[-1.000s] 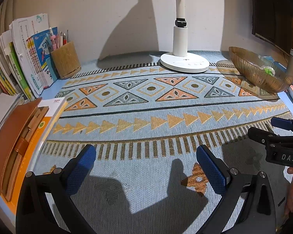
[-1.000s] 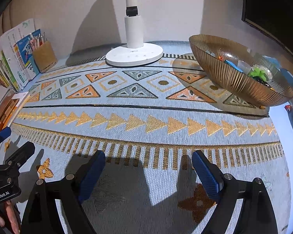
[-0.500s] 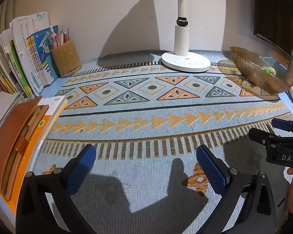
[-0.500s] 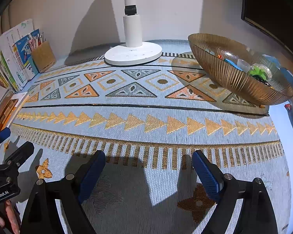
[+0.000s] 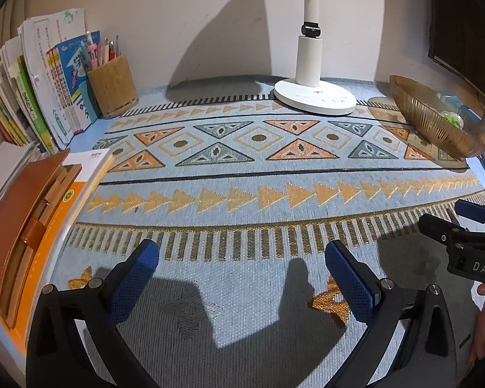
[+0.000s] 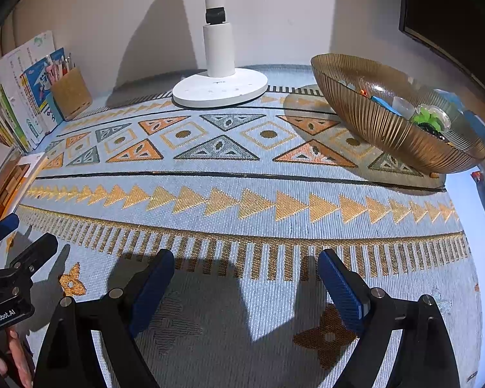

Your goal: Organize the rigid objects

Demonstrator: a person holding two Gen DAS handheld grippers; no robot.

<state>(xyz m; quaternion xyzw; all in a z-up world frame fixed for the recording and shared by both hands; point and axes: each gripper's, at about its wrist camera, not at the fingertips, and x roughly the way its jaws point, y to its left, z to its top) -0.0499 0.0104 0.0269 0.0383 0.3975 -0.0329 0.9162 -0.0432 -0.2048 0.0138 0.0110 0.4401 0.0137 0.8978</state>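
Two grippers hover low over the patterned mat (image 5: 242,174), side by side, both angled down at bare weave. Left gripper (image 5: 242,278): fingers spread wide, nothing between them. Right gripper (image 6: 245,284): the same, released and empty.

Task's things: small rigid items sit in the ribbed amber bowl (image 6: 381,129) at the far right of the tabletop. A green piece (image 6: 428,118), a blue stick (image 6: 380,101) and a clear cup (image 6: 402,106) can be made out; others too small to tell. The mat between grippers and bowl carries nothing loose.

Risks as I judge them:
- Bowl looks like glass and sits tilted at the mat's edge, close to the tabletop's right side. A finger hooking the rim on the way in could rock or slide it.
- Items lie jumbled in a curved hollow. Wide fingers may nudge neighbours, or pinch two at once.
- Clear cup looks smooth; it could slip out of the blue pads if gripped near its lip.
- White lamp (image 6: 220,90) stands just left of the bowl; a reach from that side may clip its base or post.
- Grippers are near each other, so a crossing reach risks a knock.
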